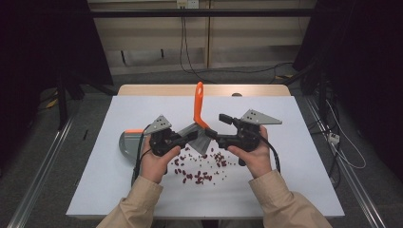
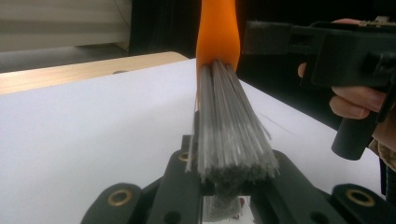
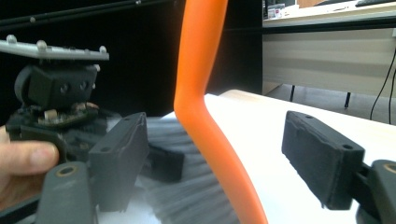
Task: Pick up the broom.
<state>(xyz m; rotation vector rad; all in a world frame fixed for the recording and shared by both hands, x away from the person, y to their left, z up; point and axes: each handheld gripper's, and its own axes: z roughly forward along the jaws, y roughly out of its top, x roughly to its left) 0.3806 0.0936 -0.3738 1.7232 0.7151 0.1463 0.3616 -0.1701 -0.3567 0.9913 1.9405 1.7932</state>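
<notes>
Left gripper (image 1: 192,137) clamping grey bristles of brush (image 1: 201,141), holding it above surface (image 1: 294,156). Right gripper (image 3: 219,154) standing apart around orange handle (image 3: 198,84), pads not touching. Red beans (image 1: 202,168) lying scattered below.
</notes>
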